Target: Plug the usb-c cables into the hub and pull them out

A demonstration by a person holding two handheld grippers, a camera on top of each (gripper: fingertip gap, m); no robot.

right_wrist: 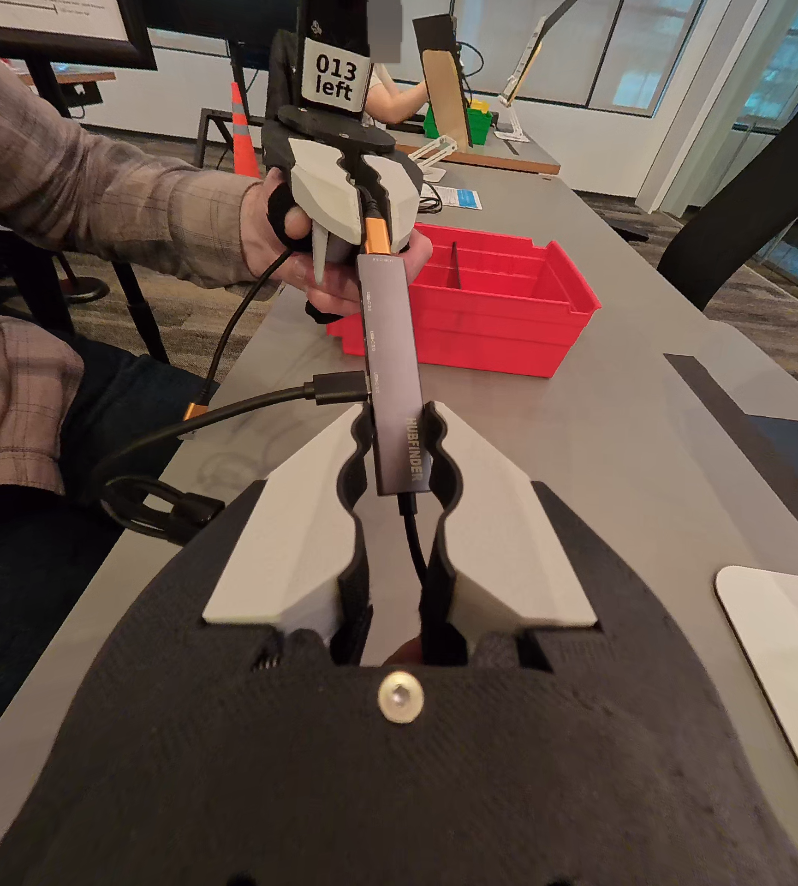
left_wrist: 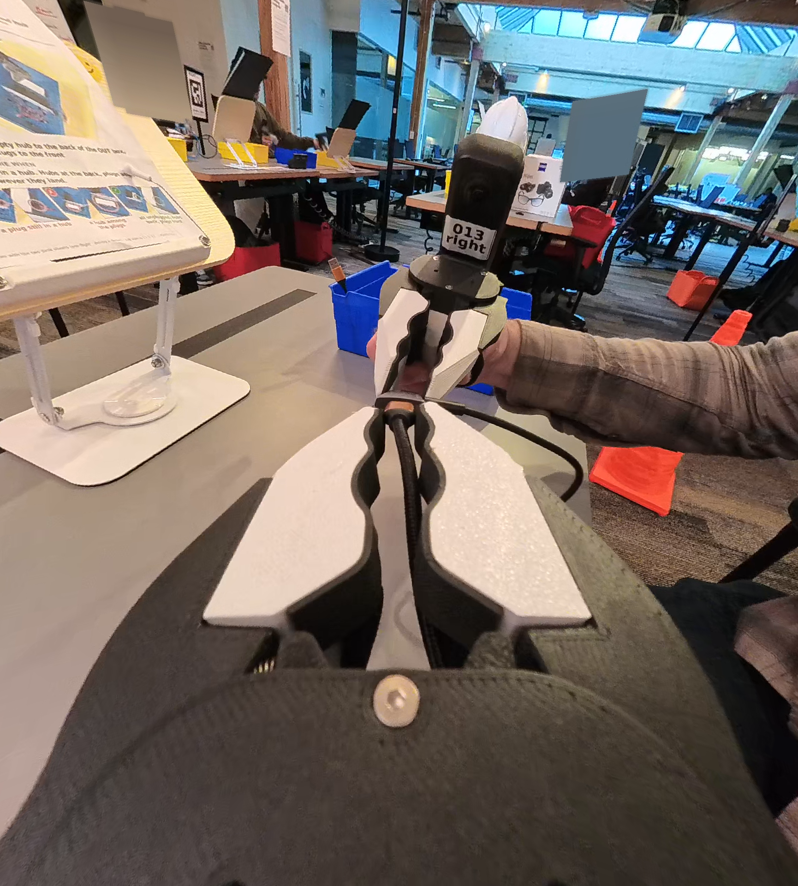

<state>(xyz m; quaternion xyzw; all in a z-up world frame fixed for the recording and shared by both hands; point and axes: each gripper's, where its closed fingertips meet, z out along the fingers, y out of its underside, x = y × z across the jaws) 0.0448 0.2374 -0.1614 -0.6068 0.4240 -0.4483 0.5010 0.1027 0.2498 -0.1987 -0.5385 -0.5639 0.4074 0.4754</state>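
In the right wrist view my right gripper [right_wrist: 394, 410] is shut on the near end of a slim grey hub [right_wrist: 390, 335], held above the table and pointing away. A black usb-c plug [right_wrist: 339, 387] sits in the hub's left side. My left gripper [right_wrist: 368, 249] faces it, shut on an orange plug [right_wrist: 377, 235] whose tip meets the hub's far end; how deep it sits is hidden. In the left wrist view my left gripper [left_wrist: 399, 412] clamps that plug's black braided cable [left_wrist: 409, 479], tip to tip with the right gripper [left_wrist: 409, 383].
A red bin [right_wrist: 474, 307] stands behind the hub. A blue bin [left_wrist: 358, 311] stands behind the right gripper. A paper stand [left_wrist: 76, 192] on a white base [left_wrist: 114, 431] is at the left. Loose black cables [right_wrist: 157, 508] hang at the table edge. An orange cone [left_wrist: 636, 474] is on the floor. My hands' fingertips stand some 8 cm from each other.
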